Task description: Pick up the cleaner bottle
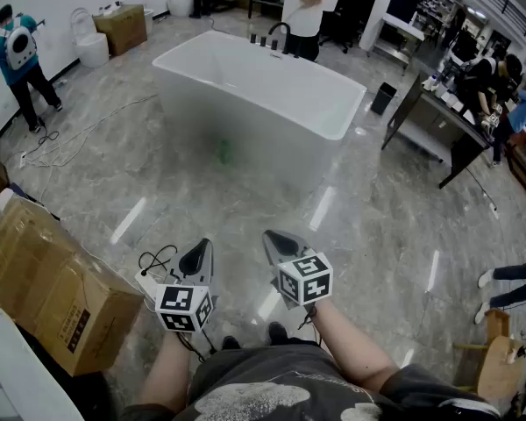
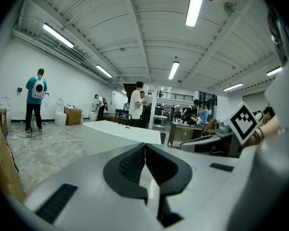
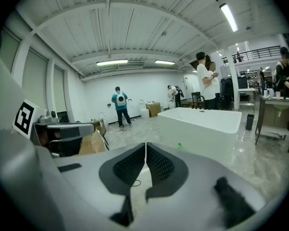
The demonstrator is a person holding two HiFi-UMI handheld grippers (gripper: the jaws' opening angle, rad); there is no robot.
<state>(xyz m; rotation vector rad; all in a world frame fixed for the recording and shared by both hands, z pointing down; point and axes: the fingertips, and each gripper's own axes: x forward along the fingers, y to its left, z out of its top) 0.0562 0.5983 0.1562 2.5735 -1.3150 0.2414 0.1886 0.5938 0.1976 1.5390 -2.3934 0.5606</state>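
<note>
A small green object (image 1: 223, 152), blurred, sits on the floor against the near side of the white bathtub (image 1: 263, 95); it also shows as a green speck (image 3: 179, 146) in the right gripper view. I cannot tell whether it is the cleaner bottle. My left gripper (image 1: 202, 246) and right gripper (image 1: 273, 236) are held side by side close to my body, well short of the tub. Both point forward and slightly down. In its own view each gripper, the left (image 2: 145, 146) and the right (image 3: 146, 145), has its jaws together with nothing between them.
Cardboard boxes (image 1: 48, 288) stand at my left. Cables (image 1: 66, 143) lie on the glossy floor at the left. A dark table (image 1: 438, 117) stands right of the tub. Several people stand around the room, one behind the tub (image 1: 307, 7).
</note>
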